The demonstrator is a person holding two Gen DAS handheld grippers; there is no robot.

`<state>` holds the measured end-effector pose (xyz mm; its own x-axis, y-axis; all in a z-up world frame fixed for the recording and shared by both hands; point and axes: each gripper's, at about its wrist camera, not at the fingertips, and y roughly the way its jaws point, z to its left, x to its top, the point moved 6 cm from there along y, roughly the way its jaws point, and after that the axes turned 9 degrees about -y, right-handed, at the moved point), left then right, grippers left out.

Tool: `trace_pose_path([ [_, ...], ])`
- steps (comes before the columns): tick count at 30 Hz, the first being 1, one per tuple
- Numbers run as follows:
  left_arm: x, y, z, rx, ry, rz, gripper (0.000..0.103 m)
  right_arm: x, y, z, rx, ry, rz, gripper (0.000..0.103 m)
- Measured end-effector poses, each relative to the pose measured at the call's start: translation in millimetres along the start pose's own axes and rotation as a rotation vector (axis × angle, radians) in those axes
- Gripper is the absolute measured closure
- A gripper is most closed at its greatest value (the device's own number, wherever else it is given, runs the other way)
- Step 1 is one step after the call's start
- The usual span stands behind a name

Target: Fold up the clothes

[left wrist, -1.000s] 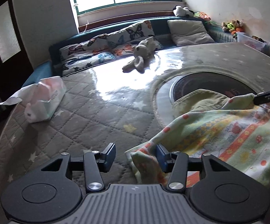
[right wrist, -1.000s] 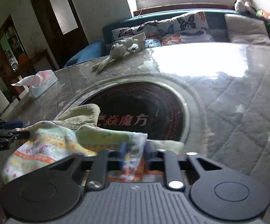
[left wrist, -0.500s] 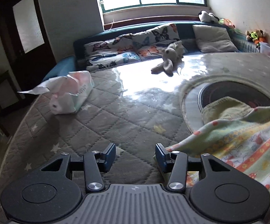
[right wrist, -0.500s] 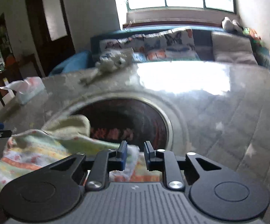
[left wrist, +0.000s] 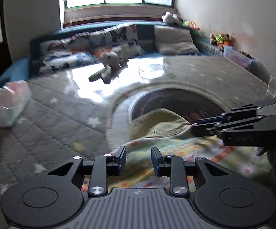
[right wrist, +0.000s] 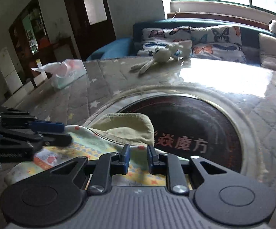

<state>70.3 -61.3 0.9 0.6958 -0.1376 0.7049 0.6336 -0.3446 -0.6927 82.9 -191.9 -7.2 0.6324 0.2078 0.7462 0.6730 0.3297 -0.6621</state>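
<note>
Patterned garment spread at the near edge of a quilted table, with both grippers over it.

In the left wrist view, the left gripper (left wrist: 138, 159) is seen at six o'clock with its jaws closing and a clear gap between the pads; the patterned garment (left wrist: 191, 152) lies under them, not pinched. In the right wrist view, the right gripper (right wrist: 137, 157) is likewise closing, cloth showing in the gap, though whether the pads press it cannot be told. The garment's olive lining (right wrist: 126, 127) is laid over the rim of the round dark insert (right wrist: 195, 126) at twelve o'clock. Farther off, at ten o'clock, a tissue box (right wrist: 68, 74) is seen with tissue drawn out of its top. A plush rabbit (right wrist: 157, 57) lies beyond. The left view is blurred throughout.
</note>
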Motion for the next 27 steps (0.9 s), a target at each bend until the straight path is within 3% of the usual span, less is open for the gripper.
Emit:
trace_pose_path([
  [5,-1,21,3,0.018,-0.026,0.022,0.074,-3,13,-8,-0.01,0.03,0.022,0.086],
  [12,0,16,6,0.03,-0.048,0.005,0.074,4,-7,3,0.023,-0.02,-0.017,0.085],
  [17,2,14,-6,0.02,-0.031,-0.003,0.074,2,-9,29,0.094,-0.093,-0.006,0.084],
  [27,-2,23,-5,0.047,-0.033,0.007,0.072,-19,-25,69,0.146,-0.262,0.022,0.084],
])
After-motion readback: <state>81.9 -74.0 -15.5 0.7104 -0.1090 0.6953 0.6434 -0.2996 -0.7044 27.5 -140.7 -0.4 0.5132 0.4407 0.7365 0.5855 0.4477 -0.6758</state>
